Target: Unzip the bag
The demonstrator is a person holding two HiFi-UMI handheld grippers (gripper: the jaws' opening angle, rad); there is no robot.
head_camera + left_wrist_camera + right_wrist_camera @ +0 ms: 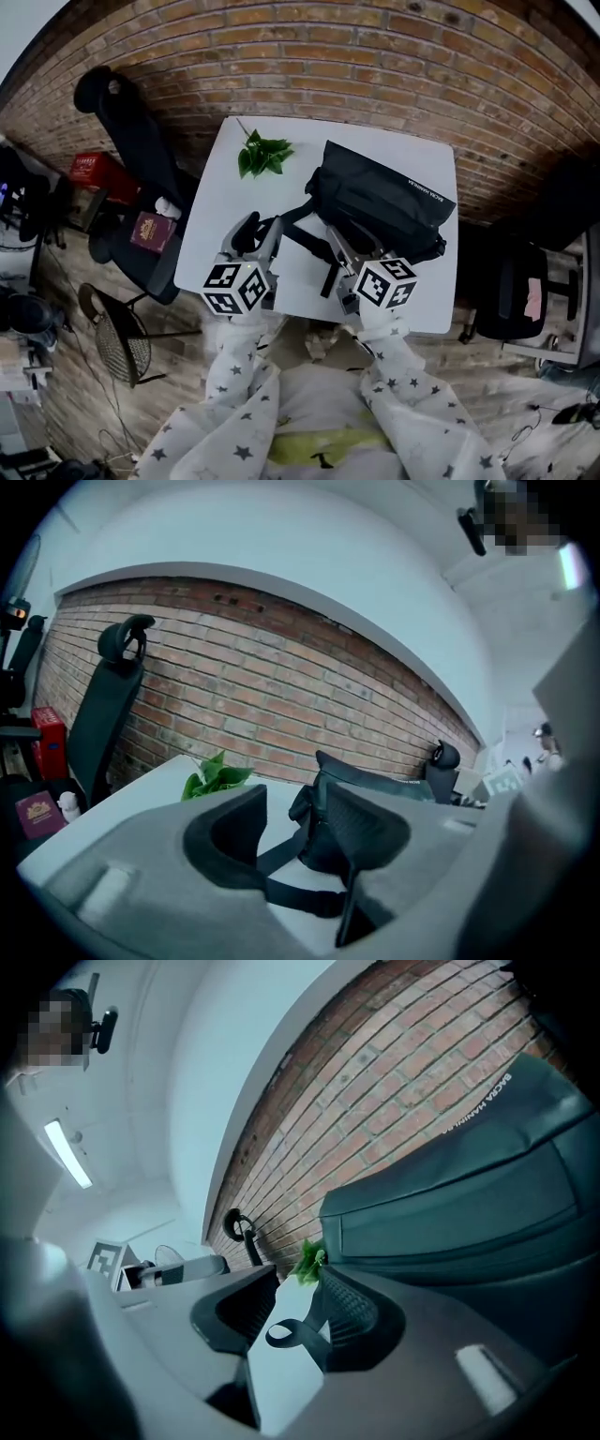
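Note:
A black bag (384,199) lies on the white table (216,225), toward its far right. Its black straps (309,242) trail to the near side. My left gripper (258,232) hovers over the straps just left of the bag and is open. In the left gripper view a strap (292,899) crosses the gap between its jaws, with the bag (380,774) beyond. My right gripper (352,246) sits at the bag's near edge, also open. In the right gripper view a strap loop (281,1335) lies between its jaws without being pressed, and the bag (450,1204) fills the right.
A sprig of green leaves (262,155) lies at the table's far left. A black office chair (131,131) with a maroon booklet (150,230) stands left of the table, another chair (520,281) to the right. A brick wall (375,56) runs behind.

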